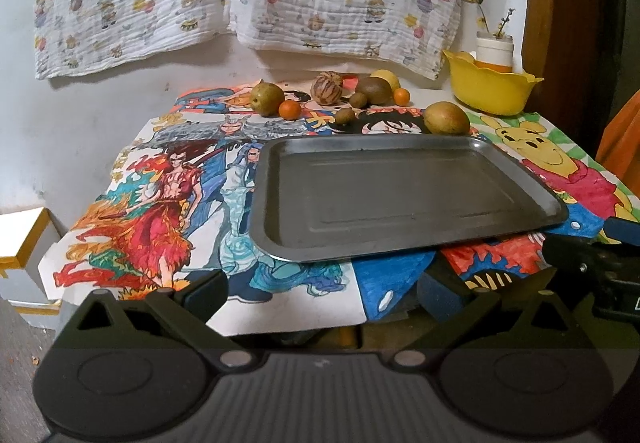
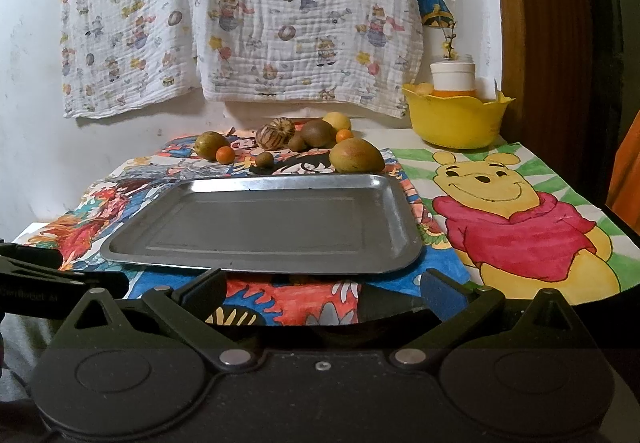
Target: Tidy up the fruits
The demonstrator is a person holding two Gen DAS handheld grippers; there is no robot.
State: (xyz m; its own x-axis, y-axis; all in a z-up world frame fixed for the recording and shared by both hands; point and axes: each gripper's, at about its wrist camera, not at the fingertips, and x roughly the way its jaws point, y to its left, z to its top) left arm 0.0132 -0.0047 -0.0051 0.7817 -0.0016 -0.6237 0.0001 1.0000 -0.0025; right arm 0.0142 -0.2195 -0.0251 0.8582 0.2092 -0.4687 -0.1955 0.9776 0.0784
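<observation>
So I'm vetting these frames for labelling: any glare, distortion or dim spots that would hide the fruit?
Left wrist view: fisheye bends the edges and darkens the corners; the tray looks dull, without harsh glare; the fruit beyond it reads clearly. Right wrist view: same curvature, a soft sheen along the tray rim, fruit sharp, light dim and even.

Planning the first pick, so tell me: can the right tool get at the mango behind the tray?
Probably yes. The right tool is open and empty; only the flat empty tray lies between it and the mango, so it could pass above.
</observation>
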